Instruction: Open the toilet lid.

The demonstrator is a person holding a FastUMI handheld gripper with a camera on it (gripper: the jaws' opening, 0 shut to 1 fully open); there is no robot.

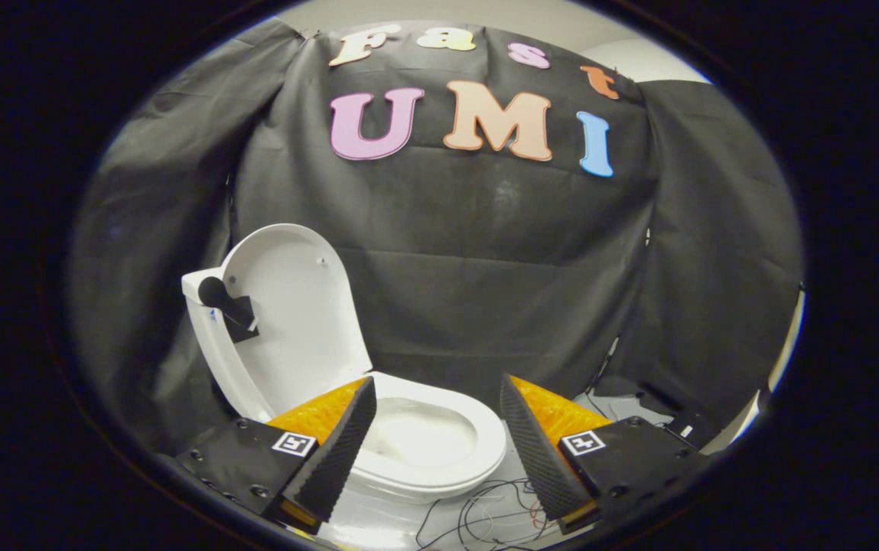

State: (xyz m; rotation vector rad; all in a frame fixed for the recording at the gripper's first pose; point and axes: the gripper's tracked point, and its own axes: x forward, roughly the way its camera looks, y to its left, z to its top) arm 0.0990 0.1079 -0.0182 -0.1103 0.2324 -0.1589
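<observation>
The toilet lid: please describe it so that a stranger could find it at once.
Before the black cloth wall stands a white toilet, beyond the open gripper. The toilet lid stands raised behind the bowl, with a black handle on its edge.

One toilet (pixel 424 444), one raised lid (pixel 294 321), one gripper (pixel 439 428) with jaws apart.

Even, moderately bright light is falling from overhead. The toilet lid (pixel 297 314) is reflecting softly without glare. Fisheye distortion is bending straight lines toward the edges, where brightness is fading and detail is softening.
</observation>
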